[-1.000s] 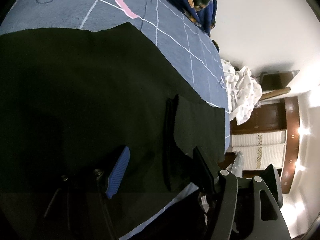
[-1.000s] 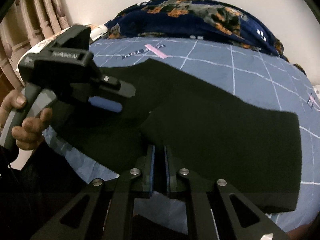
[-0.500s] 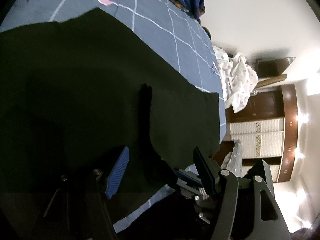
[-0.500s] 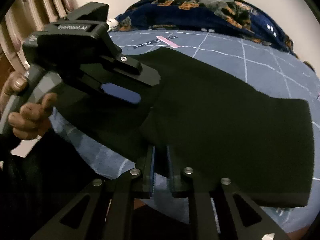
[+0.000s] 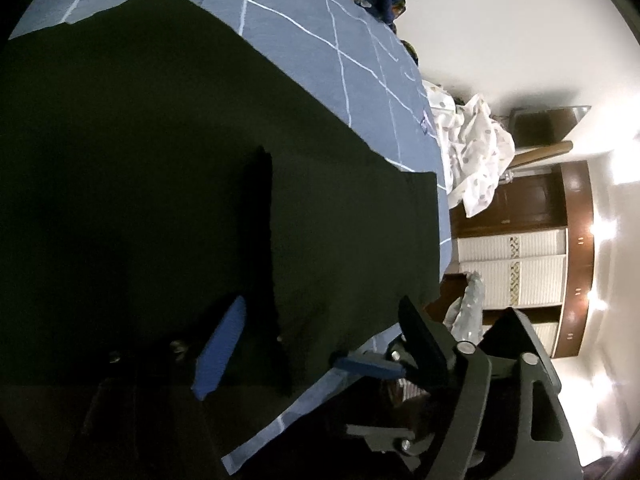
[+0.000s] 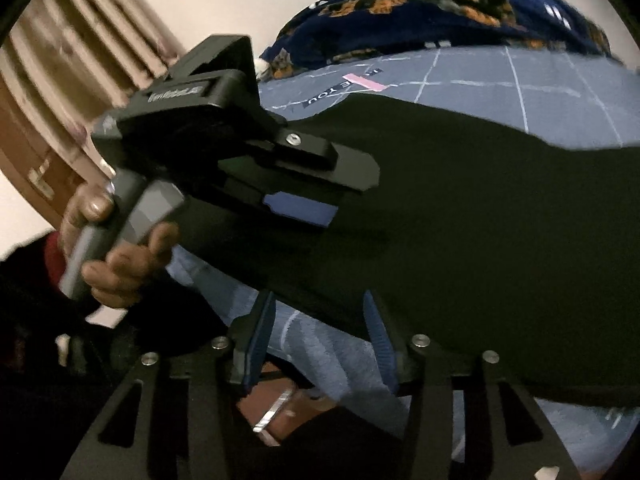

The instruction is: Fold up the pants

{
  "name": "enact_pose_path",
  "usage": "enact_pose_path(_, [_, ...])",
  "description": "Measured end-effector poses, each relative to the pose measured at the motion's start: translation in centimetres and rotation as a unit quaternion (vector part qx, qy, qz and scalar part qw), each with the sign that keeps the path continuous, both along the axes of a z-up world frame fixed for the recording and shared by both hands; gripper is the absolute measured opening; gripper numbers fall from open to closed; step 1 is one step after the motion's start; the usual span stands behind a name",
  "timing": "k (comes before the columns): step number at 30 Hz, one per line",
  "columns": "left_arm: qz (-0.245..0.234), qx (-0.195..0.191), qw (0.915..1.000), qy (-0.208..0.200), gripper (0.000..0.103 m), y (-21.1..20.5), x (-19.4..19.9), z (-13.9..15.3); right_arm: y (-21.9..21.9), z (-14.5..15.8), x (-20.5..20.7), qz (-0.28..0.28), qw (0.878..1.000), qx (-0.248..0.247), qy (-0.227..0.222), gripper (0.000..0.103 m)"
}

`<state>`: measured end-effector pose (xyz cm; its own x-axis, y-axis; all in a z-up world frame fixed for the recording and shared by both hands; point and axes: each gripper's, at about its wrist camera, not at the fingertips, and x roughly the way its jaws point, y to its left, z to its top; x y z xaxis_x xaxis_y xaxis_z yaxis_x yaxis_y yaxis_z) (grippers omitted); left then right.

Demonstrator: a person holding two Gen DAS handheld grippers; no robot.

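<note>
1. Black pants (image 6: 460, 216) lay flat on the blue bed (image 5: 320, 32), folded lengthwise.
2. Right gripper (image 6: 320, 340) fingers had just been opening, apart at the pants' near edge, nothing clamped.
3. Left gripper (image 5: 316, 344) fingers had just spread wider over the pants, empty.

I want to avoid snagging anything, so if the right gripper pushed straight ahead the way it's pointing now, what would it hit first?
Most likely the near edge of the black fabric pants lying on the blue grid-patterned bedsheet. The right gripper, jaws just opened with nothing between them, points down at that edge; depth is unclear.
</note>
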<state>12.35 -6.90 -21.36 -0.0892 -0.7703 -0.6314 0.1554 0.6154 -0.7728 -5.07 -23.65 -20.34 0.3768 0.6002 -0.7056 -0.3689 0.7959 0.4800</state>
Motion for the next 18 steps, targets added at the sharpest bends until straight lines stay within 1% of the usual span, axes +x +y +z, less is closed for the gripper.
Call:
enact_pose_path(3, [0.002,-0.006,0.9999,-0.011,0.086,-0.7,0.0,0.0,-0.8,-0.3,0.2,-0.01,0.999,0.03,0.012,0.044])
enact_pose_path(4, [-0.004,-0.005,0.9997,-0.024,0.086,-1.2,-0.2,0.2,-1.0,-0.3,0.2,-0.013,0.999,0.038,0.015,0.044])
enact_pose_path(5, [-0.007,-0.002,0.9994,-0.035,0.083,-1.4,-0.4,0.3,-1.3,-0.4,0.2,-0.017,0.999,0.048,0.02,0.044])
enact_pose_path(7, [-0.014,0.019,0.9982,-0.055,0.06,-2.0,-0.7,0.4,-1.6,-0.5,0.5,-0.022,0.997,0.062,0.028,0.044])
enact_pose_path(8, [-0.021,0.028,0.998,-0.052,0.03,-2.2,-0.8,0.1,-1.8,-0.6,0.6,-0.025,0.997,0.07,0.031,0.045])
enact_pose_path(9, [-0.021,0.039,0.9981,-0.043,0.018,-2.3,-0.9,-0.5,-2.1,-0.7,0.7,-0.029,0.996,0.076,0.034,0.047])
enact_pose_path(10, [-0.016,0.039,0.9985,-0.035,0.011,-2.0,-0.8,-0.9,-2.3,-0.7,0.8,-0.032,0.995,0.083,0.037,0.047])
enact_pose_path(12, [0.002,0.024,0.9995,-0.021,0.009,-1.4,-0.8,-1.5,-2.7,-1.0,1.0,-0.039,0.993,0.099,0.048,0.052])
enact_pose_path(16, [0.002,0.035,0.9987,-0.036,0.007,-1.2,-1.2,-1.0,-3.4,-1.4,1.4,-0.052,0.988,0.127,0.066,0.053])
enact_pose_path(18, [0.005,0.037,0.9987,-0.034,0.007,-1.2,-1.3,-1.0,-3.7,-1.0,1.6,-0.055,0.988,0.131,0.064,0.055])
